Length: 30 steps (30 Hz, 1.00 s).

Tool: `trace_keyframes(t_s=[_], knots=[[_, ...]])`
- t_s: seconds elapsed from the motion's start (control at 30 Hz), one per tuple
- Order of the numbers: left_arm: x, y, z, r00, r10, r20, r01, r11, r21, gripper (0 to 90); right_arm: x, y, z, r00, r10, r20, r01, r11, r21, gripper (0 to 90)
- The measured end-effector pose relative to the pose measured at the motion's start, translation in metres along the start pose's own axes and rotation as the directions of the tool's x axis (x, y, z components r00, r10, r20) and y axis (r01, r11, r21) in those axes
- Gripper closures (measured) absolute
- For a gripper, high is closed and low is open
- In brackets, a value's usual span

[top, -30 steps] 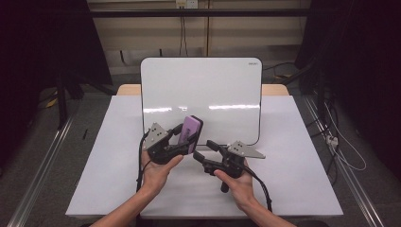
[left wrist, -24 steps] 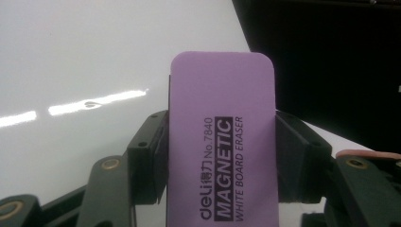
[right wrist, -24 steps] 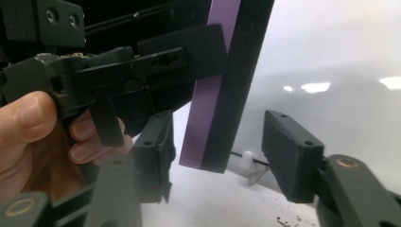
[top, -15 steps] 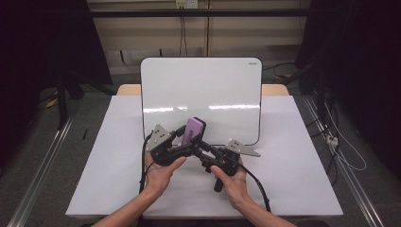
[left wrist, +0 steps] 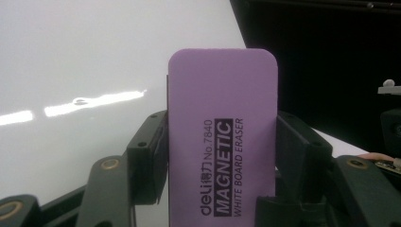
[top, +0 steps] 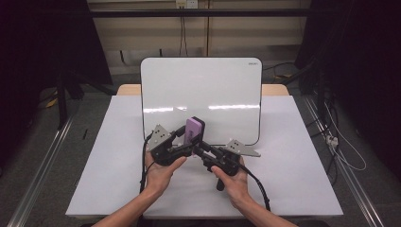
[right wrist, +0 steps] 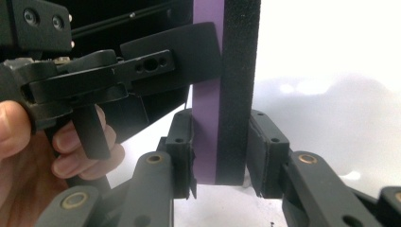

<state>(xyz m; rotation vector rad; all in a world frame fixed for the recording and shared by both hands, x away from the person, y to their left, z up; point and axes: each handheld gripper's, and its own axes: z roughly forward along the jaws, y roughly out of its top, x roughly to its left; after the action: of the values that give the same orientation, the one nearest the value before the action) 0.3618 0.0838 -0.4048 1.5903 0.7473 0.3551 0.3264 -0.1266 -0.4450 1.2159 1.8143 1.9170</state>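
A purple magnetic whiteboard eraser (top: 195, 127) with a black felt face stands upright in front of the whiteboard (top: 201, 94). My left gripper (top: 190, 138) is shut on it, with a pad against each narrow edge of the eraser (left wrist: 222, 118) in the left gripper view (left wrist: 222, 146). My right gripper (top: 196, 147) comes in from the right. In its own view the right gripper (right wrist: 220, 153) has one pad on the purple face and the other on the felt face of the eraser's (right wrist: 205, 109) lower end. The left gripper's fingers (right wrist: 170, 64) clamp higher up.
The whiteboard leans upright at the back middle of the white table (top: 108, 161), just behind the grippers. A person's hands hold both grippers near the table's middle. Cables trail back toward the front edge. Dark floor and metal rails (top: 42, 161) flank the table.
My right gripper has moved left and forward to the eraser, and its jaws now lie around the lower end. The left gripper has shifted slightly right, still holding the eraser upright.
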Motion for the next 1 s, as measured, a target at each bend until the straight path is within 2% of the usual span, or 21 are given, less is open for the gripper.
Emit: trace_keyframes(t_s=[0.1,0.17,0.3,0.37,0.5,0.57,0.77,0.8,0.87,0.97,1.0], knots=[[0.001,0.0,0.0,0.9999,-0.006,0.011,0.006,0.9997,0.022,38.6,-0.001,0.0,0.0,0.9995,-0.032,0.0,0.032,0.999,0.01,65.6],[0.002,-0.001,0.001,0.9997,-0.02,0.015,0.019,0.9994,0.029,32.6,0.0,0.0,0.0,0.9992,-0.04,-0.003,0.04,0.999,0.016,65.7],[0.001,0.001,0.0,0.9999,-0.011,0.006,0.011,0.9989,0.045,21.2,-0.002,0.001,-0.002,0.9981,-0.062,0.003,0.062,0.997,0.04,65.9],[0.001,0.003,0.0,0.9999,0.005,-0.01,-0.004,0.9982,0.06,16.5,-0.004,0.002,-0.003,0.998,-0.062,0.008,0.062,0.997,0.042,66.0],[0.004,0.009,-0.002,0.9989,0.029,-0.036,-0.026,0.9962,0.083,9.5,-0.008,0.006,-0.009,0.9953,-0.092,0.031,0.09,0.995,0.05,66.1],[0.005,0.012,-0.004,0.9985,0.036,-0.041,-0.032,0.9958,0.086,7.3,-0.011,0.006,-0.012,0.9938,-0.104,0.038,0.102,0.993,0.062,66.2],[0.007,0.015,-0.004,0.9979,0.053,-0.038,-0.049,0.9927,0.11,3.7,-0.022,0.011,-0.024,0.9903,-0.12,0.07,0.117,0.992,0.058,66.3],[0.008,0.015,-0.004,0.9971,0.07,-0.029,-0.066,0.9909,0.117,3.3,-0.023,0.012,-0.025,0.9896,-0.122,0.077,0.118,0.992,0.053,66.4],[0.008,0.015,-0.003,0.9978,0.065,-0.012,-0.063,0.9899,0.127,2.1,-0.026,0.014,-0.028,0.9879,-0.127,0.089,0.123,0.991,0.051,66.4],[0.006,0.014,-0.003,0.9941,0.107,-0.019,-0.103,0.9832,0.151,2.1,-0.029,0.017,-0.033,0.9847,-0.138,0.107,0.133,0.99,0.051,66.4],[0.005,0.014,-0.003,0.9919,0.124,-0.026,-0.118,0.9781,0.171,2.2,-0.03,0.017,-0.035,0.9819,-0.151,0.114,0.146,0.988,0.051,66.4]])
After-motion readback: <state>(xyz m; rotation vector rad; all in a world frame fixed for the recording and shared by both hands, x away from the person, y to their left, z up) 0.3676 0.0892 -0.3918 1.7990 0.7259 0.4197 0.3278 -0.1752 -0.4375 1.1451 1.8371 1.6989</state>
